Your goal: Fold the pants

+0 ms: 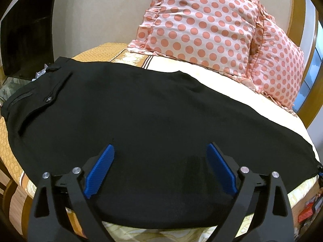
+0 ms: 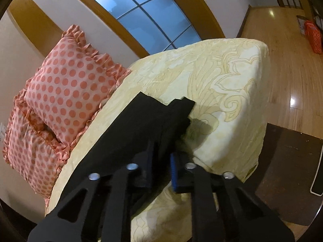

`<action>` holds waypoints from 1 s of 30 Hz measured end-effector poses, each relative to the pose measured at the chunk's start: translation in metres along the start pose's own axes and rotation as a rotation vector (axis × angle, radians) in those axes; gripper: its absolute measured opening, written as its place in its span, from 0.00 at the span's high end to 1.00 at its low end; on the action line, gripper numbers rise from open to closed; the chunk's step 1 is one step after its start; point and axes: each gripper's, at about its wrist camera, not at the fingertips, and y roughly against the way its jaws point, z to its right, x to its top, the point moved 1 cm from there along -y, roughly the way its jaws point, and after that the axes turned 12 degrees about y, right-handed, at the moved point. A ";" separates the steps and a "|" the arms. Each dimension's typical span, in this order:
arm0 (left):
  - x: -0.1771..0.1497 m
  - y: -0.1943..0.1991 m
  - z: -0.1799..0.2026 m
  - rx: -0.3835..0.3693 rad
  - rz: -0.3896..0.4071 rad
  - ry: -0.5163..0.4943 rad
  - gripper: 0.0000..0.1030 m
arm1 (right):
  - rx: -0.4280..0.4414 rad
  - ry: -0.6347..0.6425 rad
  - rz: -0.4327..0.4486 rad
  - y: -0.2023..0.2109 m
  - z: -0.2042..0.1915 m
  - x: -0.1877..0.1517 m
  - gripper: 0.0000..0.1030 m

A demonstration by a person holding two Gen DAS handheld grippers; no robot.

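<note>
My black pants point(image 1: 141, 109) lie flat across the bed point(image 2: 222, 76). They're soft and floppy. My left tongs point(image 1: 160, 151) are wide; my right tongs point(image 2: 161, 157) pinch the leg ends.

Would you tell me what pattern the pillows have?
Pink pillows with coral polka dots, clearest in the left wrist view.

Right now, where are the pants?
The pants lie flat across the bed, below the pillows, with the right gripper shut on the leg end.
</note>
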 end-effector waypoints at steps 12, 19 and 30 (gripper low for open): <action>-0.005 -0.002 0.002 0.004 0.009 -0.021 0.02 | 0.347 0.367 0.090 0.028 -0.172 0.020 0.94; -0.002 0.000 -0.001 -0.016 0.011 0.021 0.02 | 0.738 0.678 -0.169 0.011 -0.333 -0.084 0.94; -0.005 0.002 0.000 -0.033 0.013 0.025 0.02 | 0.739 0.850 -0.450 -0.012 -0.362 -0.194 0.94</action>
